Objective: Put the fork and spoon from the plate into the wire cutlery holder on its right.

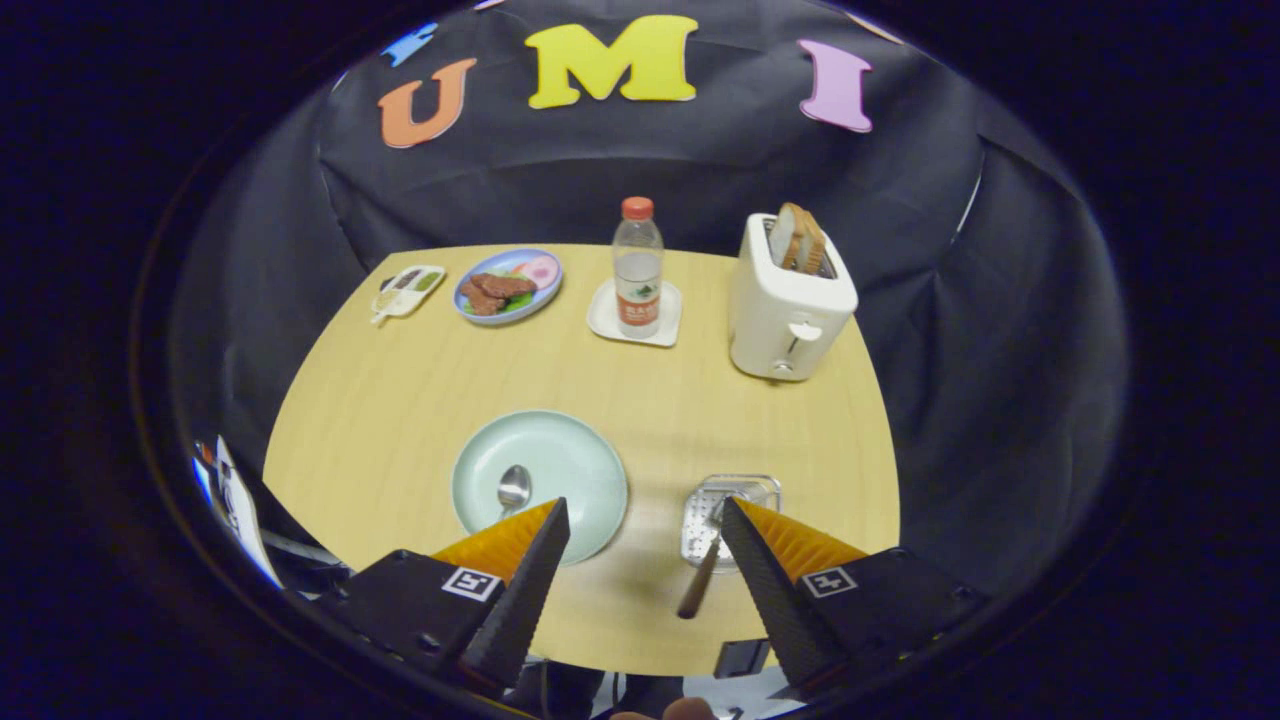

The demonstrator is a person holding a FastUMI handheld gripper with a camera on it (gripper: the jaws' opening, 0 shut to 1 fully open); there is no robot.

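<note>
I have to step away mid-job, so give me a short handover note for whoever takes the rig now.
Hand-held gripper: open, holding nothing, raised above the table's near edge.
Spoon: on the plate, beside one finger.
Fork: already in the wire cutlery holder right of the plate, handle leaning out toward the gripper.
Done: fork.
Left: pick up the spoon and put it in the holder.

Spoon point(513, 488) on plate point(580, 470); fork point(702, 575) in holder point(727, 518)
</note>
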